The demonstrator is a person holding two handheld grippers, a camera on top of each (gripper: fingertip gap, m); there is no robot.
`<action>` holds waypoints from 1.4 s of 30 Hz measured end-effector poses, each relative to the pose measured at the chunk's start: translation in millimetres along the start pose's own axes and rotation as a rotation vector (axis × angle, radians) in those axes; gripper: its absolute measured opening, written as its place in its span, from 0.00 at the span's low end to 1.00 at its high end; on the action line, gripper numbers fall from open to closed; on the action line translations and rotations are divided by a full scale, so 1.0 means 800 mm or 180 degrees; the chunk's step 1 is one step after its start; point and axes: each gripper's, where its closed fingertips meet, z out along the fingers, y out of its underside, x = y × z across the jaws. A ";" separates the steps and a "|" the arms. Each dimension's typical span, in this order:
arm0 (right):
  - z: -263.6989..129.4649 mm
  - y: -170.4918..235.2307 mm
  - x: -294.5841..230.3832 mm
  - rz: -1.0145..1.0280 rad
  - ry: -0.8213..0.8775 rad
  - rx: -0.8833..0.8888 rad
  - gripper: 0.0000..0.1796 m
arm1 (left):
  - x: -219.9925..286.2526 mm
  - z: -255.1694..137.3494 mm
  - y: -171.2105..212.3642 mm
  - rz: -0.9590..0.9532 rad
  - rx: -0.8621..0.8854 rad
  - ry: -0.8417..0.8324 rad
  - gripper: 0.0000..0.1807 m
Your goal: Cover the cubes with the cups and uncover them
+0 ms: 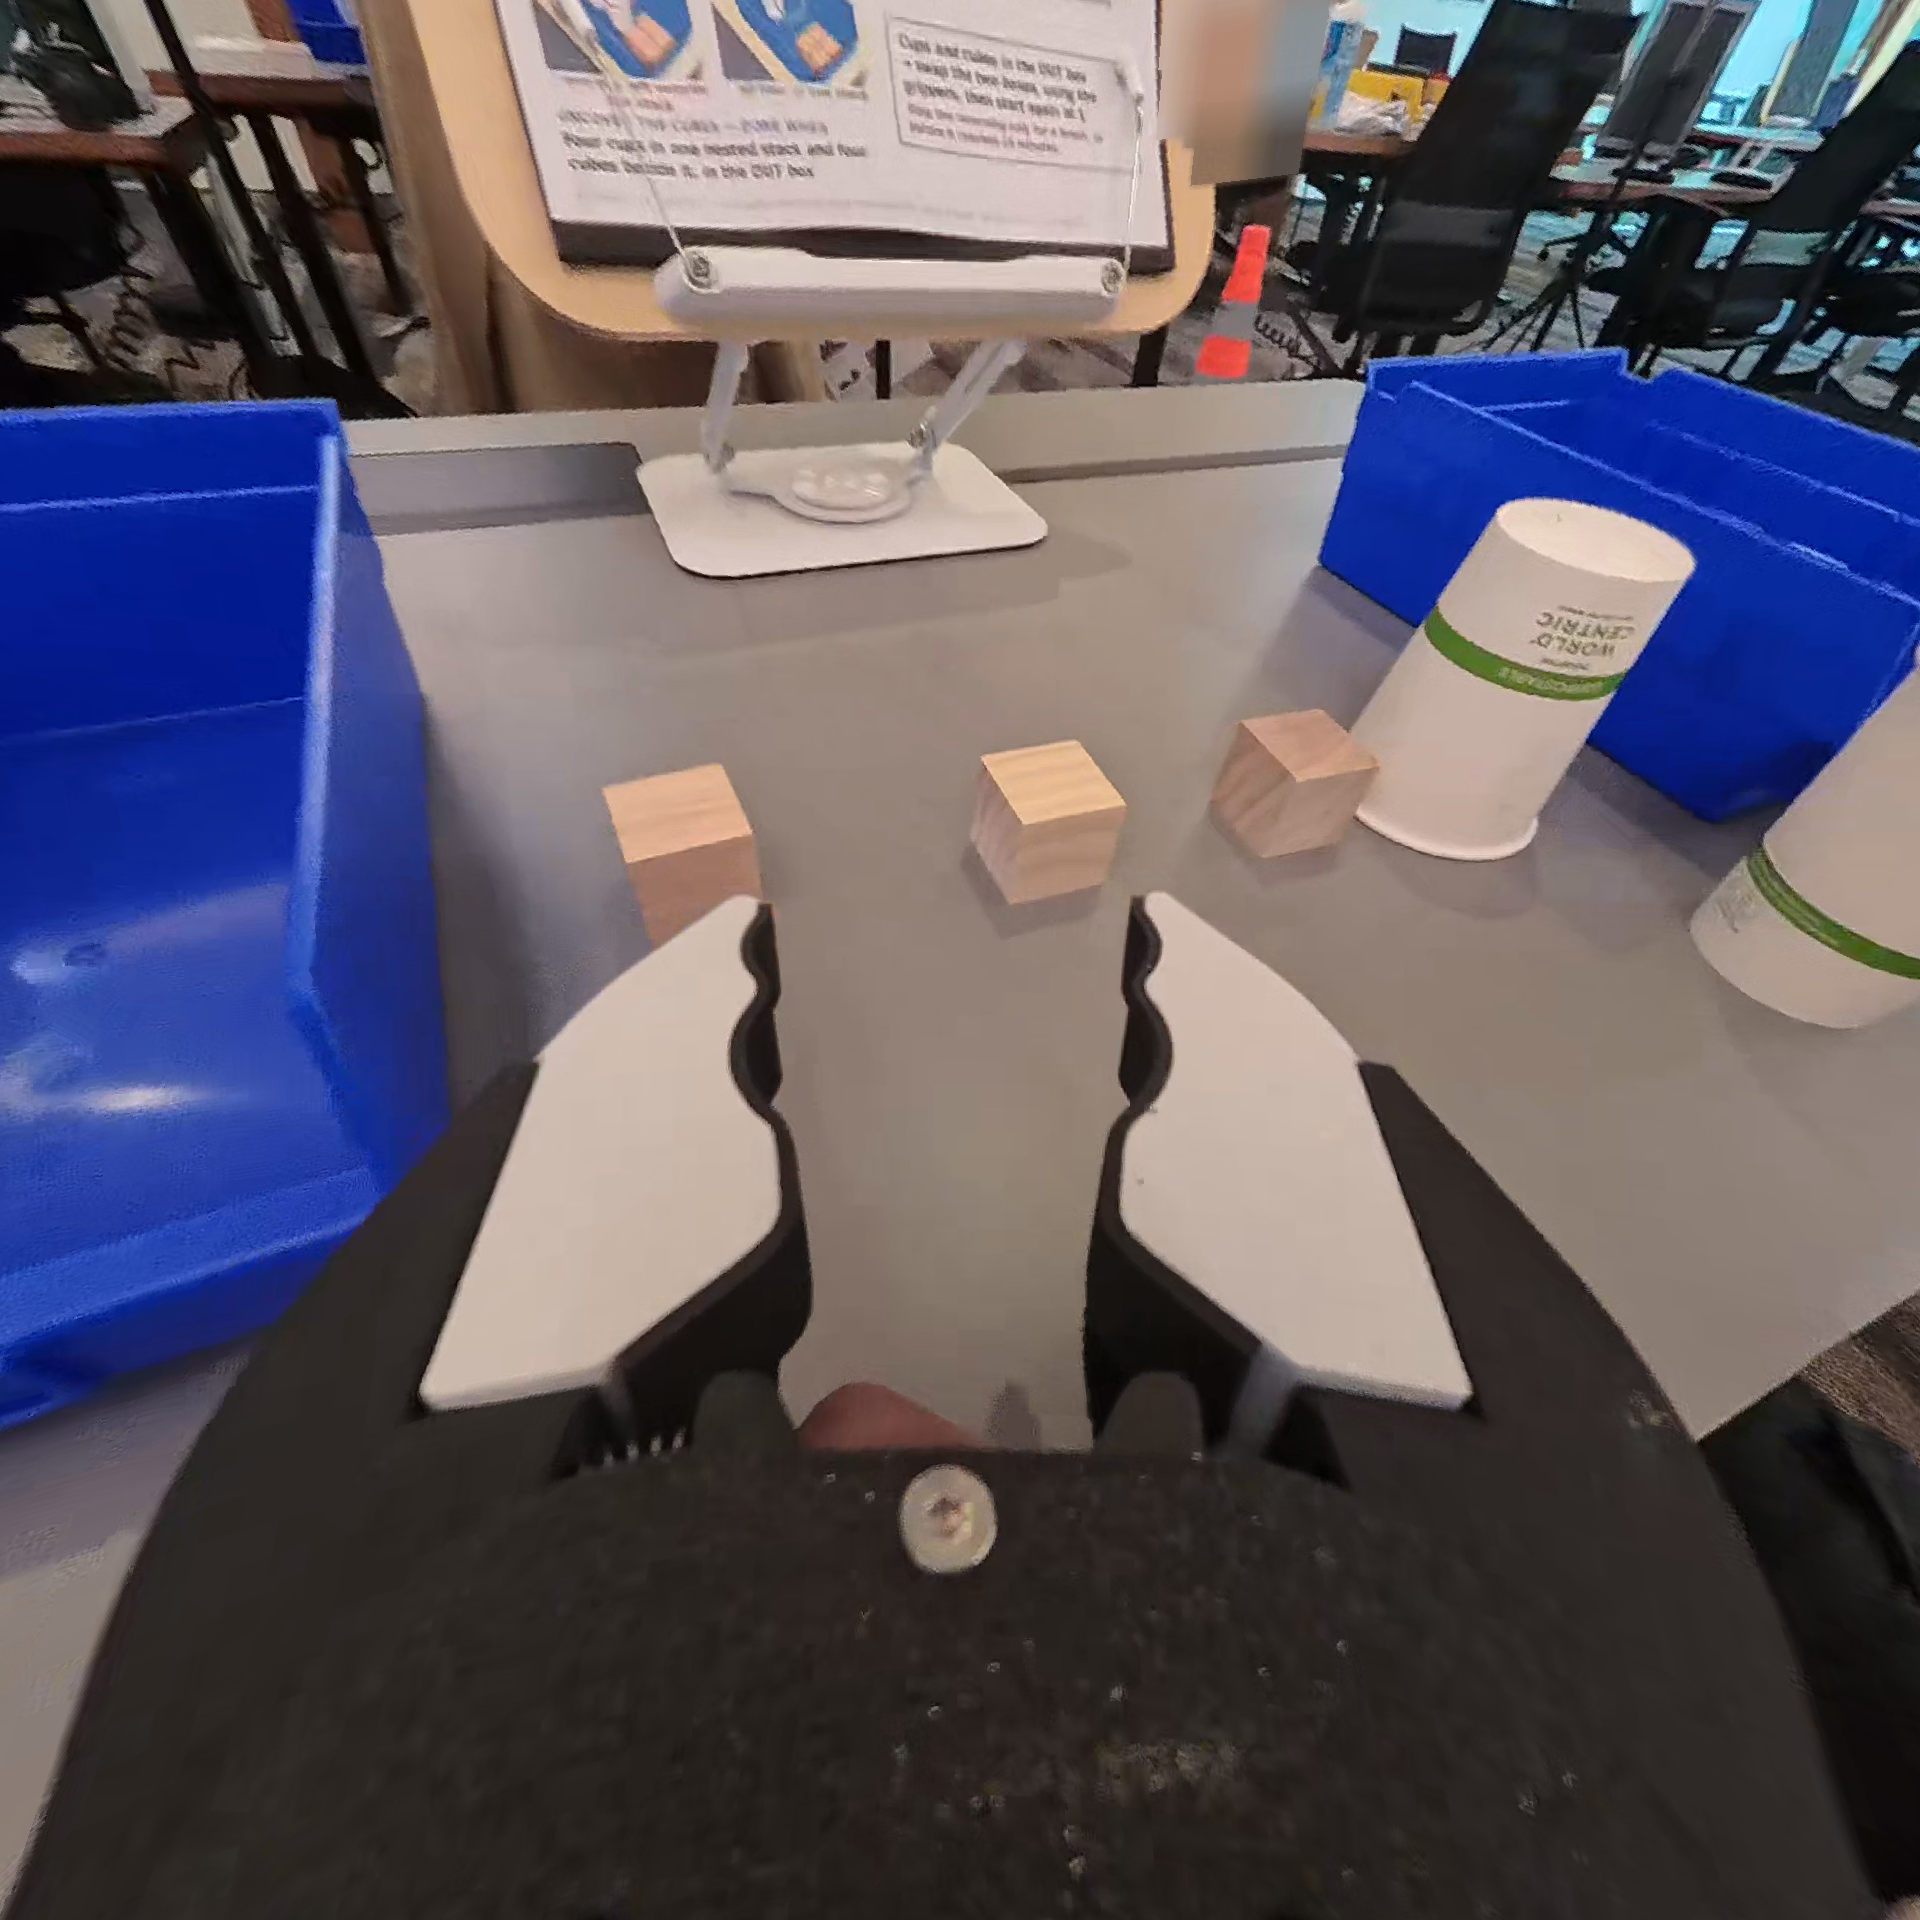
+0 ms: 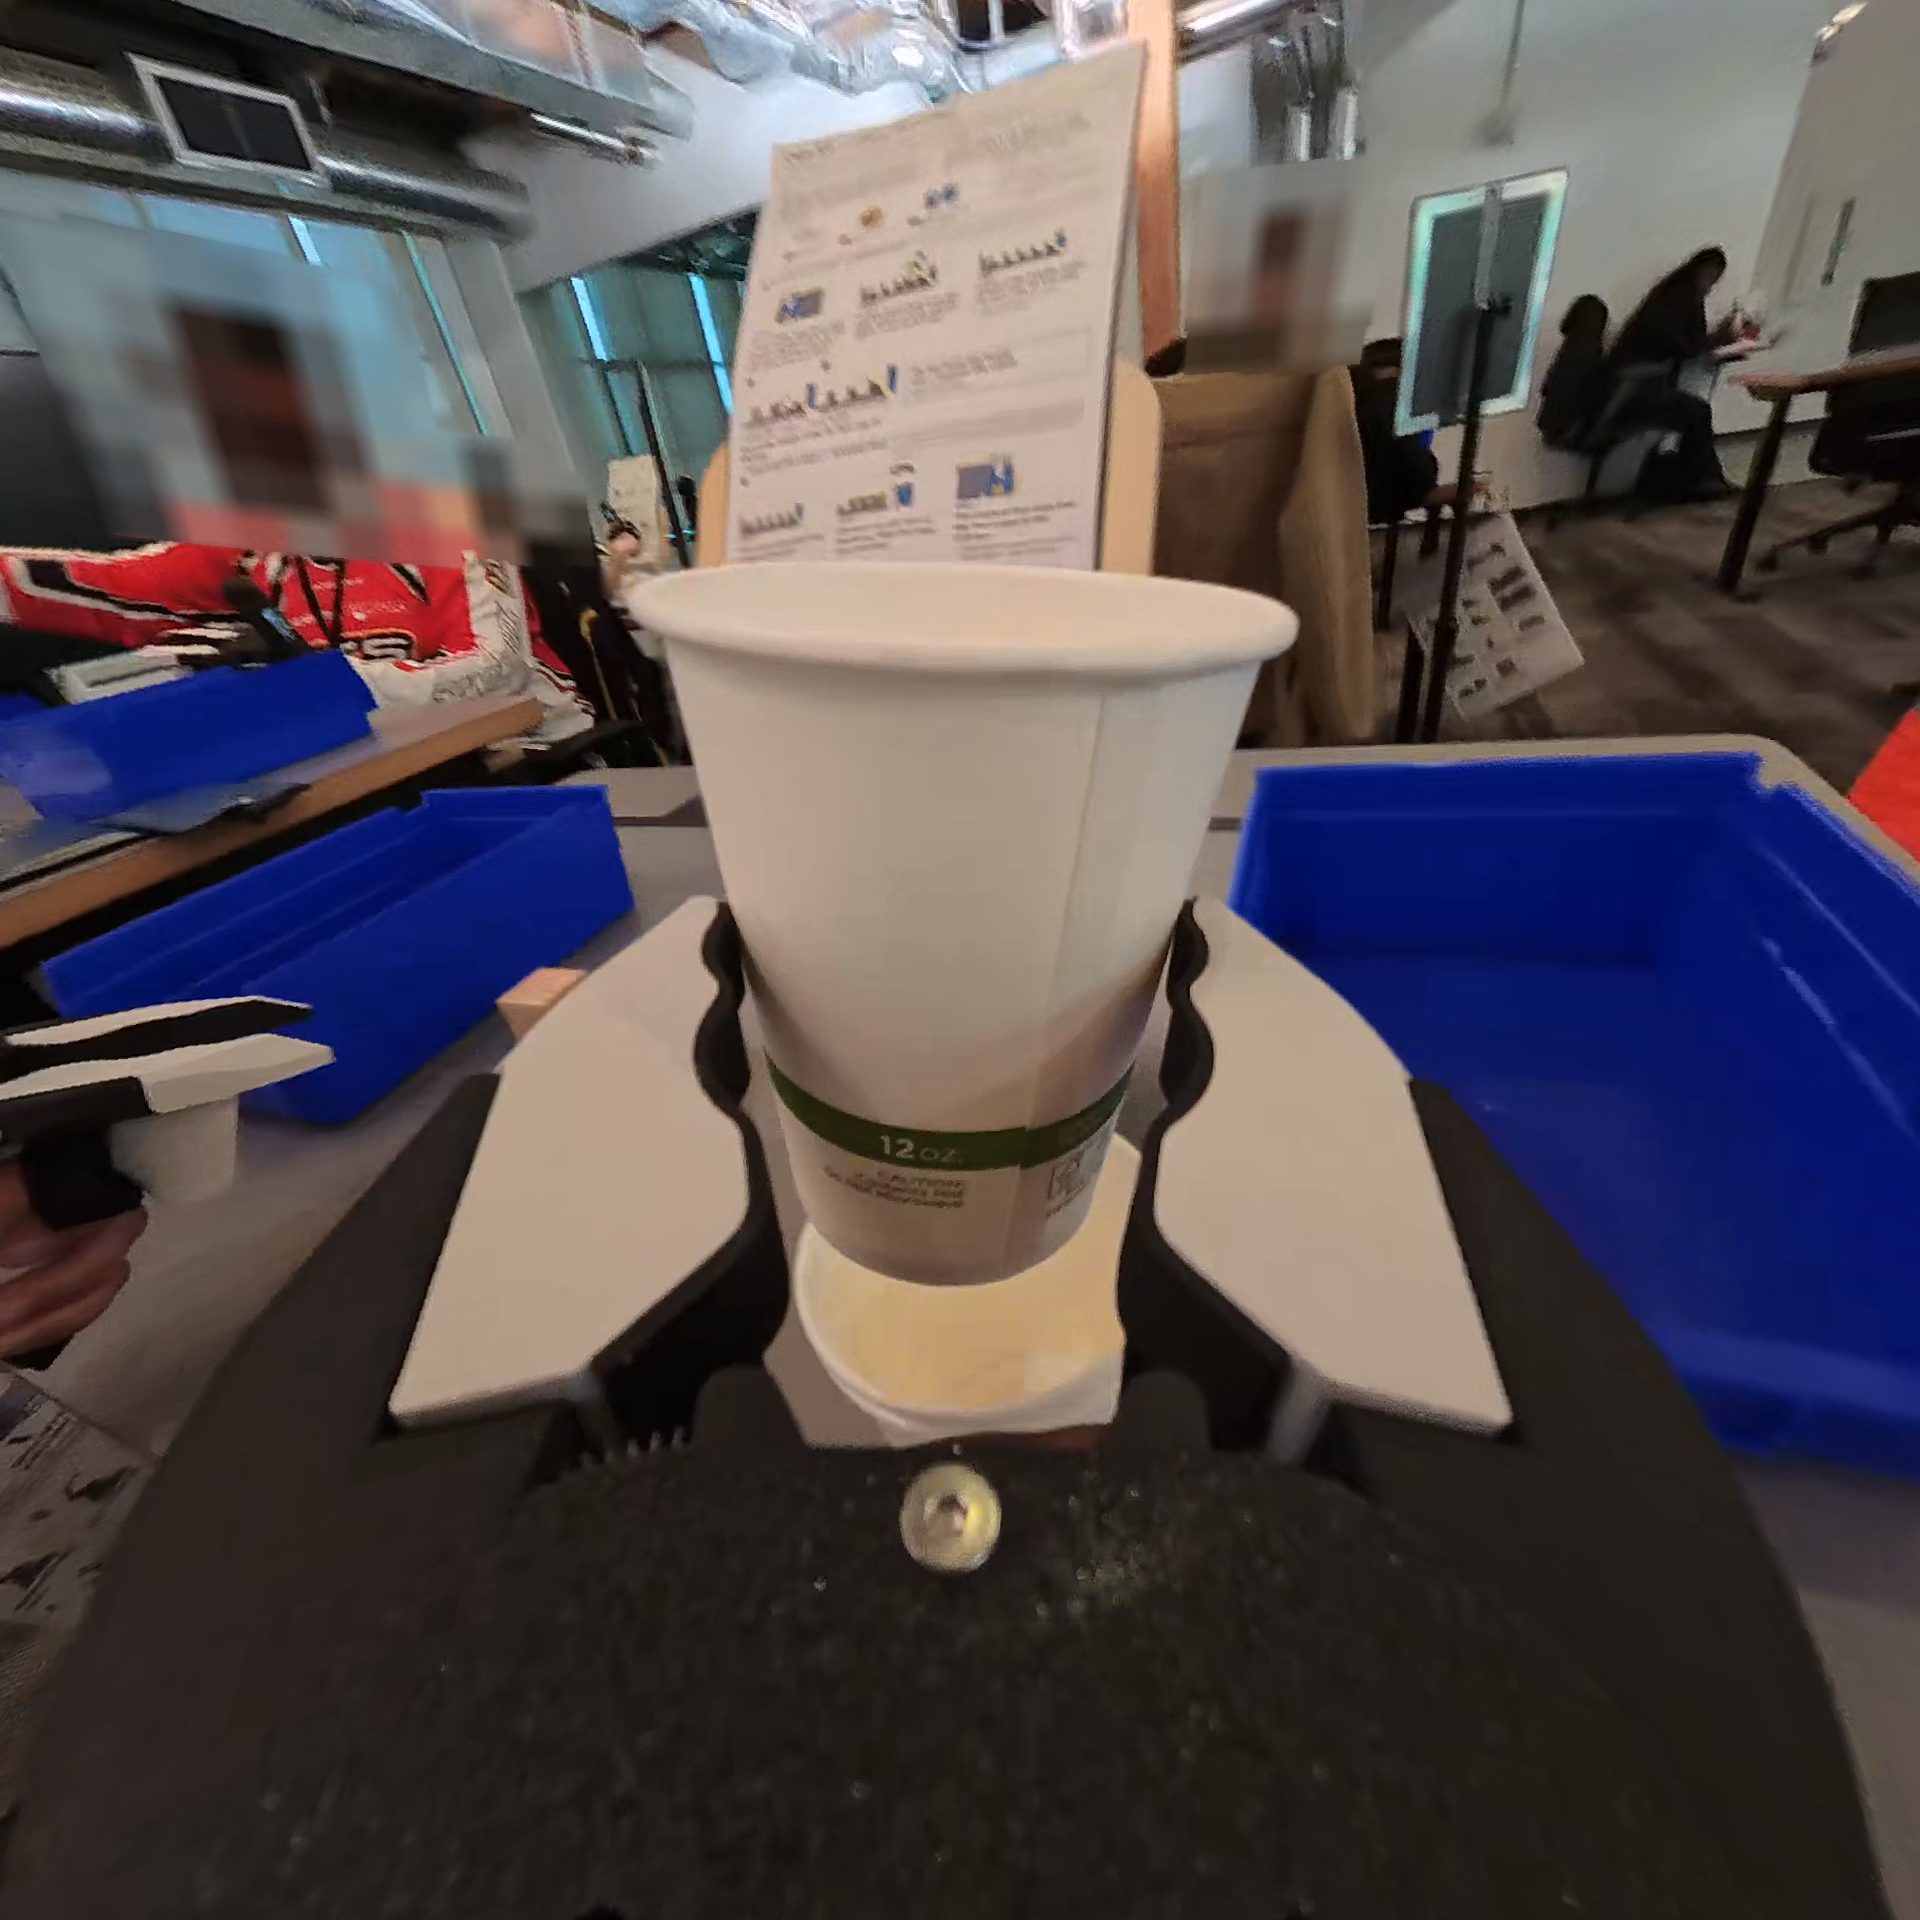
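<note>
Three wooden cubes (image 1: 681,847) (image 1: 1049,821) (image 1: 1294,781) sit uncovered in a row on the grey table (image 1: 935,644). My left gripper (image 1: 951,914) is open and empty just in front of them; it also shows in the right wrist view (image 2: 156,1049). Two white paper cups with green bands stand upside down at the right (image 1: 1507,686) (image 1: 1808,914). My right gripper (image 2: 956,935) is shut on a white paper cup (image 2: 956,831), held rim up, directly above another white cup (image 2: 956,1340). A cube corner (image 2: 535,997) shows beside its left finger.
A blue bin (image 1: 156,831) stands at the left of the table and another (image 1: 1766,540) at the right, behind the cups; both also show in the right wrist view (image 2: 343,925) (image 2: 1621,1039). A white document stand (image 1: 842,499) with an instruction sheet is at the back edge.
</note>
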 end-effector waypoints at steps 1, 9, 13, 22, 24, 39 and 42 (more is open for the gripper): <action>-0.004 0.003 0.006 0.0002 0.0064 0.0034 0.44 | 0.003 0.002 0.003 0.0027 -0.0015 0.0013 0.35; 0.016 0.046 0.017 -0.0132 0.0147 -0.0370 0.44 | 0.031 0.007 0.010 0.0214 -0.0084 0.0229 0.34; 0.025 0.065 0.015 -0.0265 0.0065 -0.0709 0.44 | 0.035 0.007 0.012 0.0282 -0.0093 0.0285 0.33; 0.020 0.090 0.011 -0.0232 -0.0171 -0.1137 0.45 | 0.040 0.011 0.023 0.0337 -0.0206 0.0359 0.33; 0.017 0.090 0.012 -0.0270 -0.0211 -0.1197 0.44 | 0.041 0.012 0.024 0.0356 -0.0219 0.0363 0.33; -0.038 0.130 0.022 -0.0838 -0.0606 -0.2342 0.61 | 0.042 0.014 0.032 0.0341 -0.0323 0.0392 0.33; -0.060 0.103 0.026 -0.1084 -0.0563 -0.2327 0.61 | 0.042 0.014 0.032 0.0344 -0.0325 0.0397 0.33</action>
